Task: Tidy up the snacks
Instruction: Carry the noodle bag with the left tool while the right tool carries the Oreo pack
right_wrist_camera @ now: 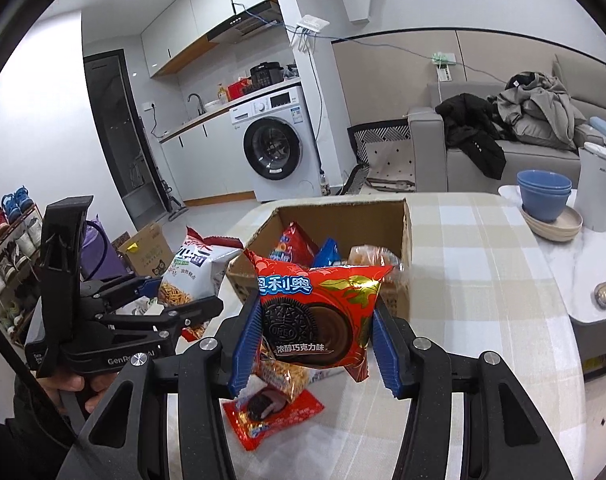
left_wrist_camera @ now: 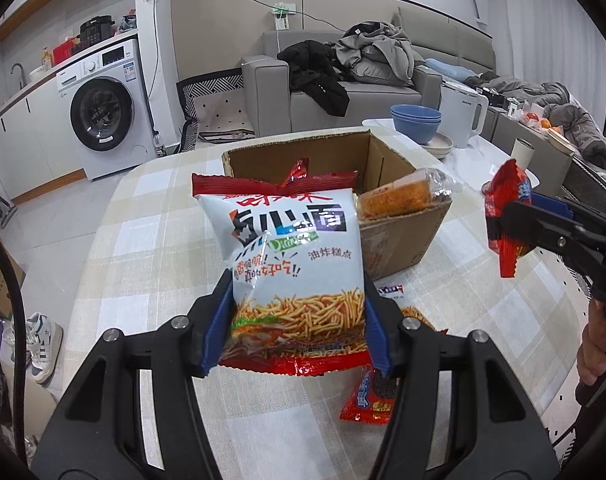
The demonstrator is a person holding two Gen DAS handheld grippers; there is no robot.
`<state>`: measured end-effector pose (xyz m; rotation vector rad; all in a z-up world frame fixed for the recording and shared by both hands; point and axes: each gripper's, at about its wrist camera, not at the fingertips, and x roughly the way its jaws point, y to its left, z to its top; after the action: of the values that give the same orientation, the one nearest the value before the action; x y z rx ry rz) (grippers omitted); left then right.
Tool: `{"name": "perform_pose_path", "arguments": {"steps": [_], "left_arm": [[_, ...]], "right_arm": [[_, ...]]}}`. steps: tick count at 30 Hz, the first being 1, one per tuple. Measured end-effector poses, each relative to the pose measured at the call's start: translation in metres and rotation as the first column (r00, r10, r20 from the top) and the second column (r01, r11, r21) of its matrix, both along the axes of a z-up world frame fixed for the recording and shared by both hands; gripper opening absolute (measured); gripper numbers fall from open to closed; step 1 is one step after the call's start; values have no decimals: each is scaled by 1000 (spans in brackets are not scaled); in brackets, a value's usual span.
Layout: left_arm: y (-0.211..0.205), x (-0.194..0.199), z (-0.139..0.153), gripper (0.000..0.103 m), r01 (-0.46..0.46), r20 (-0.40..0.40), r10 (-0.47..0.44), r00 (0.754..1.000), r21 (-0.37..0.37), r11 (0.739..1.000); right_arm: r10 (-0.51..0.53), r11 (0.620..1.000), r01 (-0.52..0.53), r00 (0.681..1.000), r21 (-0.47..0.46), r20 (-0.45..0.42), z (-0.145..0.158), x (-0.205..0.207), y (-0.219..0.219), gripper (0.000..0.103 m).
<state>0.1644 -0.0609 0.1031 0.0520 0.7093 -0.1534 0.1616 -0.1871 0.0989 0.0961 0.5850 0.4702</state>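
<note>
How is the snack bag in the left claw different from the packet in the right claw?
The noodle snack bag is mostly white with a picture of fried sticks; the Oreo packet is red with a cookie picture. The noodle snack bag looks larger and puffier than the Oreo packet. Both are held upright and pinched, one in the left claw, one in the right claw, near the cardboard box.

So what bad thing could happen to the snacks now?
1. The cardboard box already holds several packets, so the big noodle snack bag in the left gripper might not fit and could slide back out.
2. The right gripper pinches the Oreo packet; squeezing may crack the cookies.
3. Both grippers are near the box together and might bump.
</note>
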Motion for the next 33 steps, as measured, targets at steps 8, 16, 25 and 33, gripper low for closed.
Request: {"name": "perform_pose_path", "arguments": {"steps": [8, 16, 25, 33], "left_arm": [[-13, 18, 7, 55, 8, 10, -8, 1000, 13, 1000], [-20, 38, 12, 55, 1, 14, -1, 1000, 10, 1000], [-14, 62, 16, 55, -16, 26, 16, 1000, -7, 1000], [-8, 81, 16, 55, -28, 37, 28, 999, -8, 1000]], "right_arm": [[11, 1000, -10, 999, -11, 33, 9, 13, 13, 52], [5, 999, -4, 1000, -34, 25, 10, 29, 17, 52], [-26, 999, 27, 999, -24, 21, 7, 44, 13, 52], [-38, 999, 38, 999, -8, 7, 1, 60, 13, 52]]}}
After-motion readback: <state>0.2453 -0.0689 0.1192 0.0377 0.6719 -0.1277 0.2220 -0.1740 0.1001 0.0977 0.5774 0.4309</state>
